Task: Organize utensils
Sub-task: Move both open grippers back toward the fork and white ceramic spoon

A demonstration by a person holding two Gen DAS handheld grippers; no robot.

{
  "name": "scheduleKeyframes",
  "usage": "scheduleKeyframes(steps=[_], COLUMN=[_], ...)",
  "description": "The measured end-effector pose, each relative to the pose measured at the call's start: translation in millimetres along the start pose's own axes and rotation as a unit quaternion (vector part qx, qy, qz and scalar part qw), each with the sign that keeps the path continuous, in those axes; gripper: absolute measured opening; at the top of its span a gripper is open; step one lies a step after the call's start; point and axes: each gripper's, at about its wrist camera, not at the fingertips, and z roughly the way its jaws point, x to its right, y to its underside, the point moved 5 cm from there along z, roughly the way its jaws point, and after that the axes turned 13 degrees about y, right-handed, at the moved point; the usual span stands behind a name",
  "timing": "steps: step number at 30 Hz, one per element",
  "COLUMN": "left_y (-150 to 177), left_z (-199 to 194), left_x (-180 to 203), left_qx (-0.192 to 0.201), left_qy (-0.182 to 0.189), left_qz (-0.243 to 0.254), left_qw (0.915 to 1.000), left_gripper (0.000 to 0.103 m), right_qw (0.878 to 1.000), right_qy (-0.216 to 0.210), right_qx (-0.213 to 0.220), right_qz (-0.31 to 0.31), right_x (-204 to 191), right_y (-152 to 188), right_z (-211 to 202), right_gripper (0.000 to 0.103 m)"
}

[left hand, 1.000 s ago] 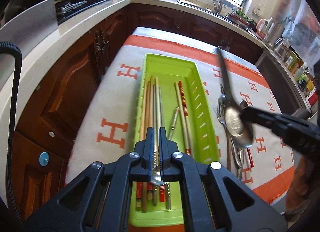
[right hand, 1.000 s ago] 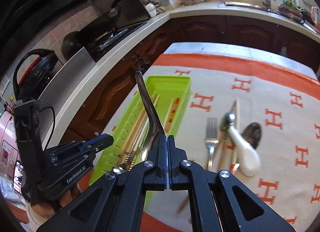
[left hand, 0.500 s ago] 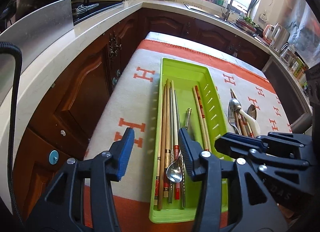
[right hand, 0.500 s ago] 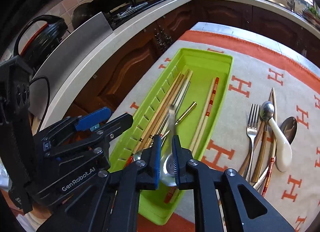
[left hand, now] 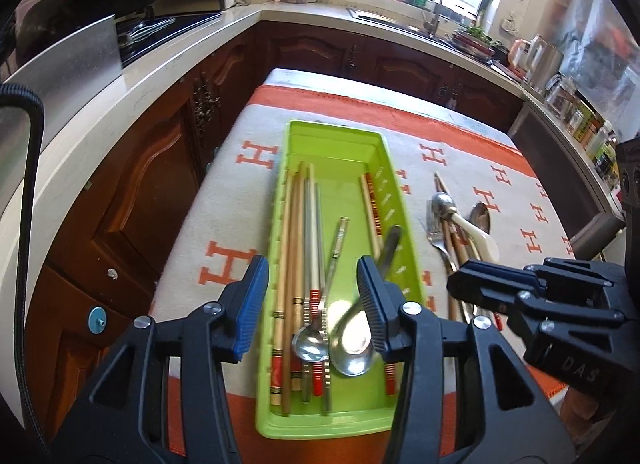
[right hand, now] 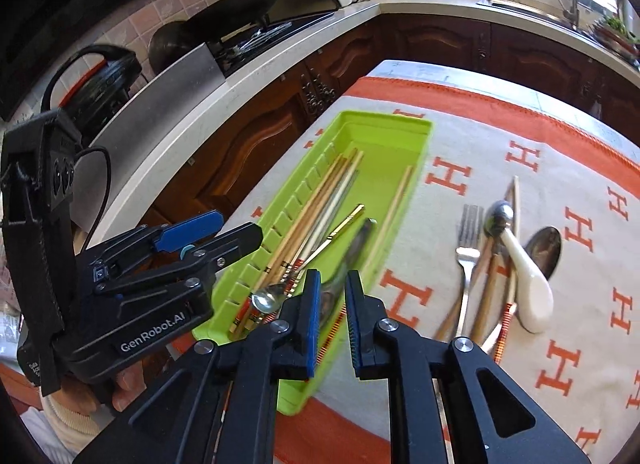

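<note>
A long lime-green tray (left hand: 276, 260) holds wooden chopsticks (left hand: 294, 240) along its nine o'clock wall and two steel spoons (left hand: 352, 340), bowls toward six. At three o'clock, a fork (right hand: 466, 248), white spoon (right hand: 528, 284) and more chopsticks lie piled on the cloth.

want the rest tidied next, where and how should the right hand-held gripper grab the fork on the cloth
Probably grip the fork at its neck just below the tines, coming from above. That end lies bare on the cloth, while its handle crosses under the chopsticks.
</note>
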Motion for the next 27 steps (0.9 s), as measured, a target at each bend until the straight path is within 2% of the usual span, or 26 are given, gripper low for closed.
scheduleKeyframes(steps=[11,16,22,24,27], left_y=[-7,-9,-13,-14,-14], left_z=[23,45,77,89,107], left_x=[64,97,125,132,139], left_qx=[-0.024,-0.046,-0.075,-0.084,-0.102], left_qy=[0.034,0.049,0.069,0.075,0.084], left_qz=[0.048,0.068,0.069,0.069,0.064], left_qw=[0.9979,0.9954,0.9924,0.9912,0.9891], left_gripper=[0.043,0.042,0.042,0.041,0.036], right_qw=[0.996,0.992,0.99,0.99,0.99], right_qy=[0.019,0.032,0.034,0.027,0.011], right_qx=[0.02,0.023,0.02,0.016,0.006], right_qz=[0.089,0.12,0.137,0.14,0.137], right_x=[106,157,196,206,215], right_y=[19,26,28,27,24], right_z=[-20,-23,-14,-7,10], right_gripper=[0.012,0.012,0.013,0.016,0.026])
